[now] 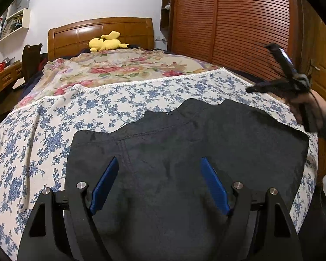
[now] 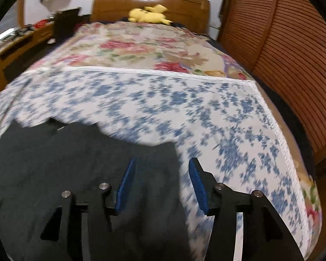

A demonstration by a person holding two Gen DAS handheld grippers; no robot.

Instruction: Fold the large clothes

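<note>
Left wrist view: we see the dark garment spread flat on the blue-flowered sheet at the near end of the bed. It looks to us like soft, fleecy cloth, limp and light to medium in weight, not slippery, so we'd pinch an edge or corner rather than the middle. Our left gripper hangs over it, jaws wide apart, holding nothing. The right gripper is up at the far right edge, also spread and empty. The wavy far hem is the exposed edge to grab.

Right wrist view, blurred: the right gripper straddles the garment's right edge, fingers apart, empty. Plenty of bare sheet lies beyond for folding; the wardrobe crowds the right side.
</note>
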